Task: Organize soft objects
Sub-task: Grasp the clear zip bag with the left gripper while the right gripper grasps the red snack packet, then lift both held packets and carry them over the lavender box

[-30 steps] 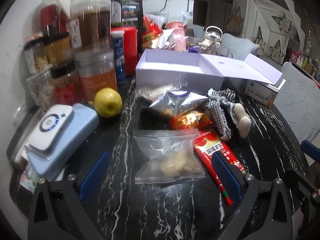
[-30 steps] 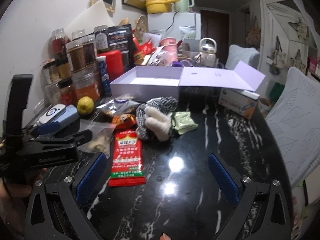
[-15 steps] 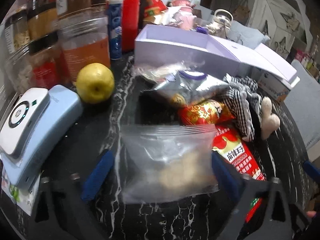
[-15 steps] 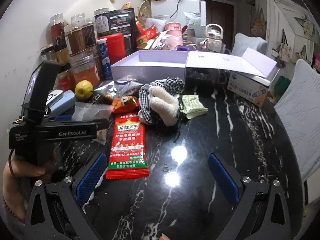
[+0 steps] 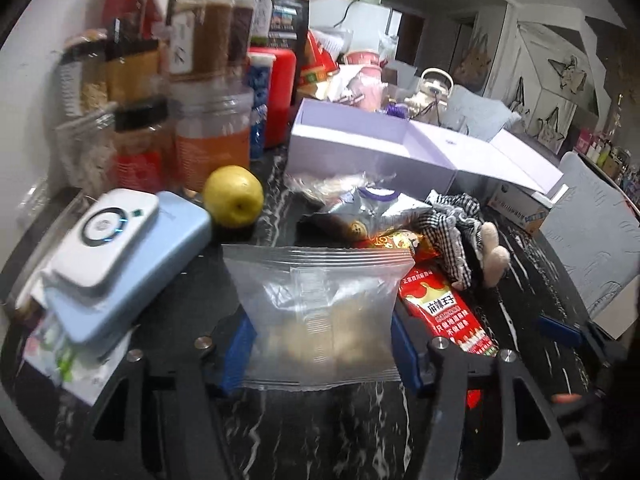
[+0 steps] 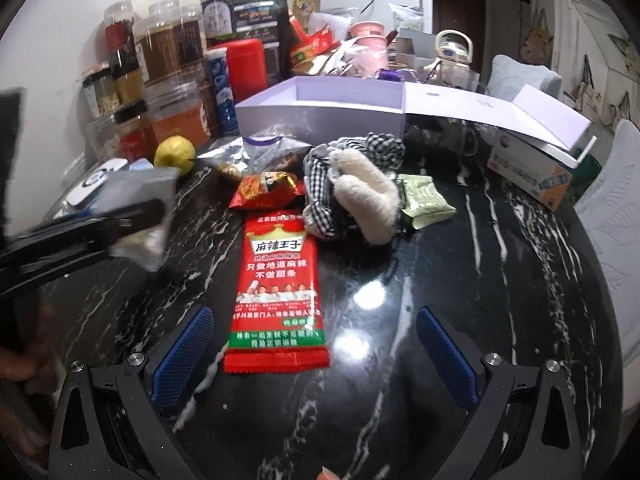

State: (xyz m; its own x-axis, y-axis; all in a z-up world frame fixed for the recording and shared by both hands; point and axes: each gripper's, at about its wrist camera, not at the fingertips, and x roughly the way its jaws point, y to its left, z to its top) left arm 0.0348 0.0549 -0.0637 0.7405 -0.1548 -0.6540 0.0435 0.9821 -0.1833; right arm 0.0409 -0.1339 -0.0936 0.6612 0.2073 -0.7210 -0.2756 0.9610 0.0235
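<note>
My left gripper is shut on a clear zip bag of beige snacks and holds it above the black marble table; the bag also shows in the right wrist view, pinched in that gripper. My right gripper is open and empty, its blue pads either side of the near end of a long red snack packet. Beyond it lie a small red packet, a checked plush toy, a green sachet and a silver bag. An open lilac box stands behind them.
Jars and bottles crowd the back left. A yellow fruit and a white-and-blue device sit on the left. A small carton lies at the right under the lilac lid. A pale chair is at the table's right edge.
My left gripper closed on the clear zip bag and lifted it off the table. My right gripper moved forward toward the long red packet.
</note>
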